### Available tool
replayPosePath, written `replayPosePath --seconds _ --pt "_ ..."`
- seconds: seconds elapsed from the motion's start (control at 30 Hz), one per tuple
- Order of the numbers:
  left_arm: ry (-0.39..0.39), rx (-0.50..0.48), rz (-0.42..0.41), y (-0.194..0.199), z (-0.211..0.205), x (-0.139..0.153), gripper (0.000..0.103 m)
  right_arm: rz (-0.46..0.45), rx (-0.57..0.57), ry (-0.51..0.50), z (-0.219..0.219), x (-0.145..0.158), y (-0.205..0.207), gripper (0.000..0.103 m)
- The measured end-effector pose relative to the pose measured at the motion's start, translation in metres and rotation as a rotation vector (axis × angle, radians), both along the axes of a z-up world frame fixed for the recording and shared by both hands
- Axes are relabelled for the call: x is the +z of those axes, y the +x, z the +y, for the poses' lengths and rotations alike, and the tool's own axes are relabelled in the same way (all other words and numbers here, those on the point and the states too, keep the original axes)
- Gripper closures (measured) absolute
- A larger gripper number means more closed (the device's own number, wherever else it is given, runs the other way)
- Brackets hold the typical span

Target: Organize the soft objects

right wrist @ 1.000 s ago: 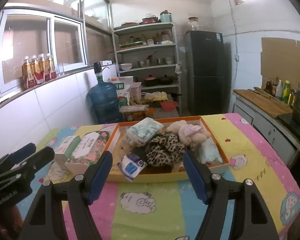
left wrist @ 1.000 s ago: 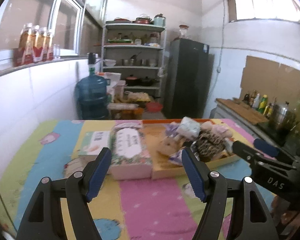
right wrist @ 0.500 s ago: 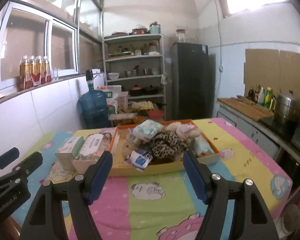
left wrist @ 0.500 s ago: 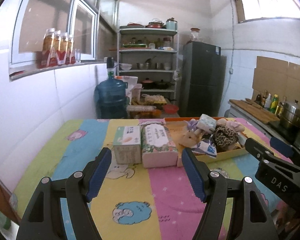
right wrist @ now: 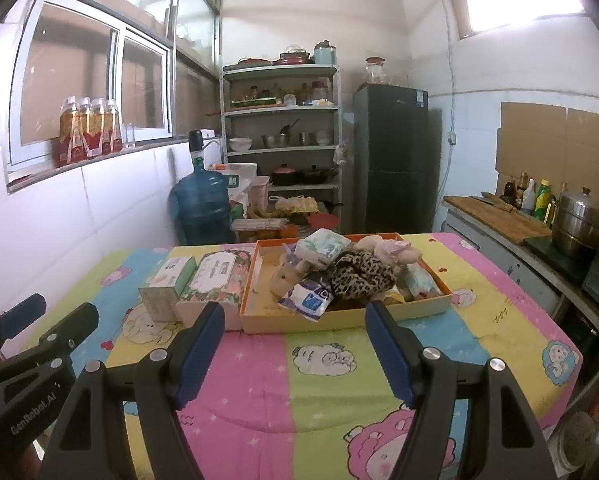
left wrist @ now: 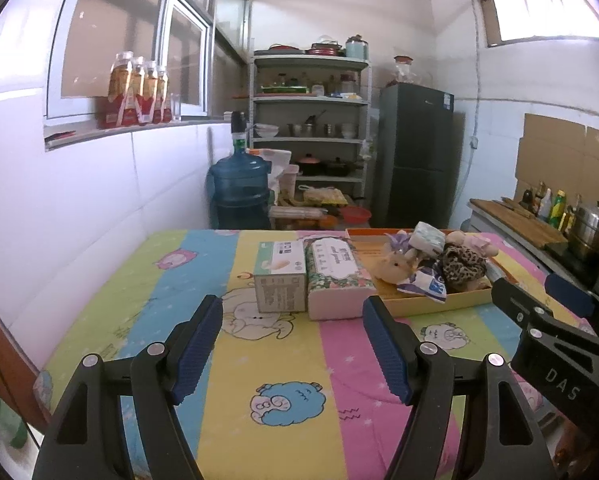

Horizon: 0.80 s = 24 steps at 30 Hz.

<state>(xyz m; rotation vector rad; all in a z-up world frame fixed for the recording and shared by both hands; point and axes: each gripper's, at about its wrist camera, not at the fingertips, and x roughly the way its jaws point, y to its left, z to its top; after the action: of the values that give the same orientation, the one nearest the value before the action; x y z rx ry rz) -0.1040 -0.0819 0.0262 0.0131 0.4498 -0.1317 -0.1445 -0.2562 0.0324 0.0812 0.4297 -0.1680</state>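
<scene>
We count two tissue boxes: green-white carton (right wrist: 167, 280), floral pack (right wrist: 219, 280), side by side left of orange tray (right wrist: 339, 320), long axes running away from us. Left gripper (left wrist: 293, 344), right gripper (right wrist: 295, 344): both wide, empty.

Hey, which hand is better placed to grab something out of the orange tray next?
Probably the right. Its tool is open, empty and lined up with the orange tray of soft items. The left tool, also open and empty, faces the two tissue boxes, with the tray off to its side.
</scene>
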Motion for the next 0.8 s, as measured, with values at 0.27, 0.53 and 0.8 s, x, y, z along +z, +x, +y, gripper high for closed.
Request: replayPosePath --seconds 0.27,0.53,0.8 --pt "-0.005 0.010 0.004 -0.0019 0.0018 -0.0029 0.029 0.015 0.016 0.000 0.0036 -0.0031 -0.0007 0.031" --pt "-0.003 0.010 0.007 -0.0005 0.0017 -0.0038 0.029 0.026 0.023 0.007 0.0033 -0.0062 0.0021 0.031" --pt "0.000 0.015 0.017 0.0040 0.0032 -0.0095 0.029 0.033 0.026 0.013 0.0018 -0.0090 0.0051 0.031"
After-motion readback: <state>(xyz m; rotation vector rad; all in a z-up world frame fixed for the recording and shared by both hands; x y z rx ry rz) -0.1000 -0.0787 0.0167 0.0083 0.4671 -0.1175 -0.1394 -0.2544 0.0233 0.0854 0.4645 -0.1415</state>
